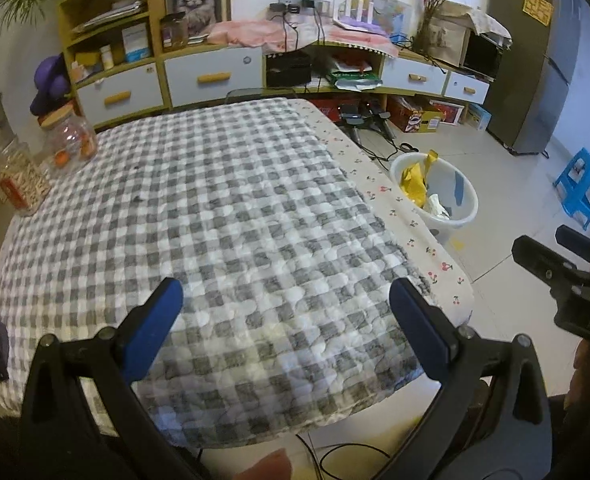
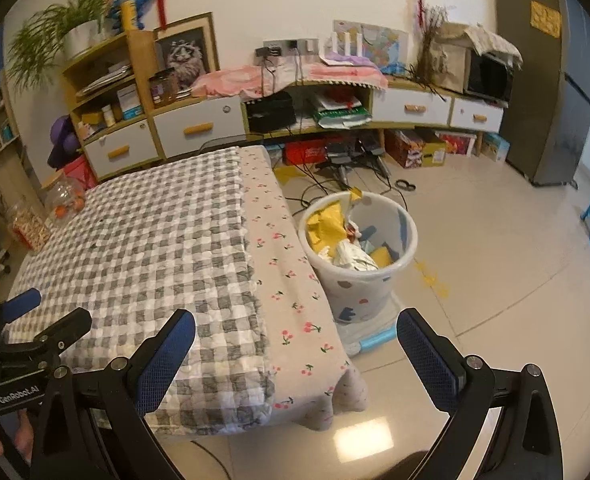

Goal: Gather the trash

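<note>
A white trash bin [image 2: 359,280] with coloured spots stands on the floor just right of the table; it holds yellow wrappers [image 2: 327,228], crumpled paper and blue scraps. In the left wrist view the trash bin [image 1: 439,196] sits beyond the table's right edge. My left gripper [image 1: 285,300] hovers open over the near end of the checked tablecloth [image 1: 215,208], nothing between its blue pads. My right gripper [image 2: 295,336] is open too, above the table's near right corner, empty. The left gripper [image 2: 23,316] also shows at the left edge of the right wrist view.
Two glass jars [image 1: 43,160] stand at the table's far left corner. A low cabinet with drawers [image 2: 255,116] lines the back wall, with cables and boxes [image 2: 355,156] on the floor beneath. A blue stool [image 1: 583,184] stands at the right, beside a dark fridge [image 2: 551,92].
</note>
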`<state>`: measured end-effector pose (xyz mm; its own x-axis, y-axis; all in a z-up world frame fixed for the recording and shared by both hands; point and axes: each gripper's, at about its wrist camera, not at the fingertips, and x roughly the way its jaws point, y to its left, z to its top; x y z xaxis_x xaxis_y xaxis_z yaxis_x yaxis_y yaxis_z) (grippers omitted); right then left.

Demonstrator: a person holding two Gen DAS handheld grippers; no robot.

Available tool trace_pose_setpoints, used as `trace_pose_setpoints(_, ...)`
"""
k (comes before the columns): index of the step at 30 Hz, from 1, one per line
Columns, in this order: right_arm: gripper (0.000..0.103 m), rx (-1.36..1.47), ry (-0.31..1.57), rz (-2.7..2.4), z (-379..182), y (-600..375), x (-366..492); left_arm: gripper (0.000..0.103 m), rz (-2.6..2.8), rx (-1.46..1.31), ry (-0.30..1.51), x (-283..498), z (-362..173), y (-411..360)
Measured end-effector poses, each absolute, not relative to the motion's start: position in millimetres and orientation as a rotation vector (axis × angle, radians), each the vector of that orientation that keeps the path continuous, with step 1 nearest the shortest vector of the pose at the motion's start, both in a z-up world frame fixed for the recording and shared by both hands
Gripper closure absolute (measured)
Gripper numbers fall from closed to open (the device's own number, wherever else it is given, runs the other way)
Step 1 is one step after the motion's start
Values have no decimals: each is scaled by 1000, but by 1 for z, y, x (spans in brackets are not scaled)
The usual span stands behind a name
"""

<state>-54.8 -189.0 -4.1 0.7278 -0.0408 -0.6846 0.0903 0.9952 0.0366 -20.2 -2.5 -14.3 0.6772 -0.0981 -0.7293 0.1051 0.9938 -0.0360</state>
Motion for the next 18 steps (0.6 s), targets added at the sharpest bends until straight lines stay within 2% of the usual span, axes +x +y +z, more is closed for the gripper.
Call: trace_pose_setpoints(18, 1, 105, 820, -36, -19, -181, -41, 1, -120, 1, 829, -22, -14, 0)
